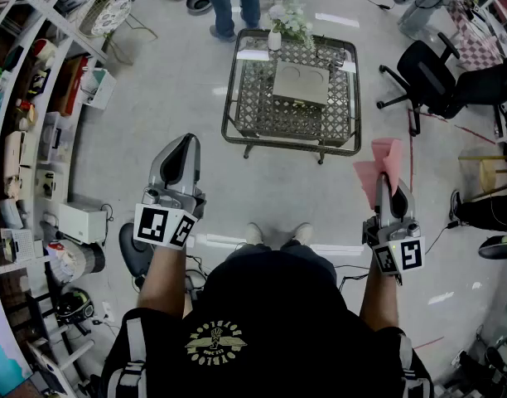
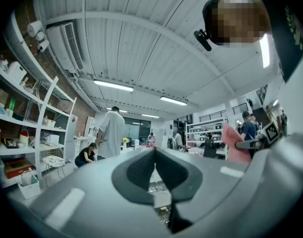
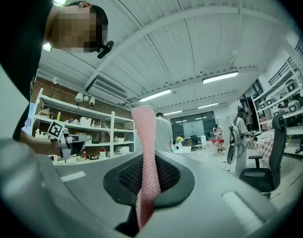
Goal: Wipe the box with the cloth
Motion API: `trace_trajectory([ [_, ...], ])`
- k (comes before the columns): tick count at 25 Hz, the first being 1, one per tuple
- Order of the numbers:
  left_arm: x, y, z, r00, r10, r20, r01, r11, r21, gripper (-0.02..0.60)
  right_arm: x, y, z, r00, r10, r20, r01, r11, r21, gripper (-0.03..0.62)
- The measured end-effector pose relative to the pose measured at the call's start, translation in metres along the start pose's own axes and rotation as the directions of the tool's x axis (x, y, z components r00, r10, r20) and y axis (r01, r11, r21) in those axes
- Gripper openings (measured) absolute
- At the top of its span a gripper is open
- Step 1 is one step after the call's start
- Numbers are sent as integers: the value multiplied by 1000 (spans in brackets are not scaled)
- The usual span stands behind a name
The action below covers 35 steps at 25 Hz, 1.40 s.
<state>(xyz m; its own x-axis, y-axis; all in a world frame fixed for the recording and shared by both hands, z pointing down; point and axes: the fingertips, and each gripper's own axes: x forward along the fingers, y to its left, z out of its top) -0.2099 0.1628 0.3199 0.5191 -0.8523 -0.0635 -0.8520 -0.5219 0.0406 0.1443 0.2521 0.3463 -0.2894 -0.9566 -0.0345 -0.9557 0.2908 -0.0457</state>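
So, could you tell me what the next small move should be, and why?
Probably step forward and carry the right gripper toward the box: it is shut on the cloth, but the box sits on the table well ahead, untouched.

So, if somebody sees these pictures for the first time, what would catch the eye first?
Most striking is the pink cloth, clamped in the right gripper and standing up from its jaws at the right of the head view. Ahead stands a glass table with the pale box in its middle and white flowers at its far edge. The left gripper, at the left, is shut and empty.
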Motion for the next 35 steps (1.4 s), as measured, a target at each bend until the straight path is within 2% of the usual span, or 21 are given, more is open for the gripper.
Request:
trace_trajectory([
  [6,-12,26,5,1000,5,20,-5,1000,-28,0,1,32,-2,1000,5,3,-6,1000,28,15],
  [12,-29,33,12,997,-43,61,44,999,-29,0,-8,61,4,1000,-23,13,23,1000,19,15],
  [16,-37,43,6,997,-54,54,56,998,-34,0,-12,70,11,999,-42,19,42,999,15,15],
  [21,-36,48,-2,998,-55,43,57,998,-36,0,-10,66,15,998,-58,8,58,998,-1,15],
  [30,-18,60,-6,999,-23,32,23,1000,-18,0,10,51,13,999,-36,2,36,999,3,15],
  [35,4,51,-10,999,-40,20,40,999,-1,0,21,31,7,999,-36,0,36,999,24,15],
])
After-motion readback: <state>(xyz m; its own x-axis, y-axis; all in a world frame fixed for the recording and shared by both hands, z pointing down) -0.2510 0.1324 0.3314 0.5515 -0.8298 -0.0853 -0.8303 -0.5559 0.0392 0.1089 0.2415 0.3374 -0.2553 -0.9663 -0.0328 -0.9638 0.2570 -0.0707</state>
